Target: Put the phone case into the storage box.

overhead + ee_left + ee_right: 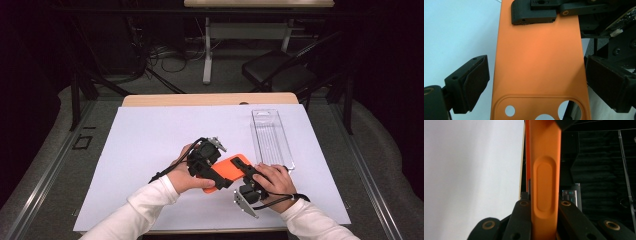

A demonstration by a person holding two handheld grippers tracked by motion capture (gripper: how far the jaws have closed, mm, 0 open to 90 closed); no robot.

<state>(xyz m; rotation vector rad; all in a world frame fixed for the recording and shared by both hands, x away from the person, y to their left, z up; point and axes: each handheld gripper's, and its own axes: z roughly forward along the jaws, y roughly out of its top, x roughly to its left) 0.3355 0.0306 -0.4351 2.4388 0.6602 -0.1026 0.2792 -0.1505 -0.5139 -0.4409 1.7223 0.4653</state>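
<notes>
- Orange phone case [231, 170]: held up off the white sheet [160, 135], near its front edge, between both grippers.
- Clear plastic tray [271, 137]: at sheet's right side, just beyond right hand; left and centre of sheet bare.
- Right gripper [544, 220]: jaws pressed tight on case's edge, side-button bump betw. them.
- Left gripper [536, 82]: jaws spread wide, pads [477, 80] either side of case back, not touching; camera cut-out nearest.
</notes>
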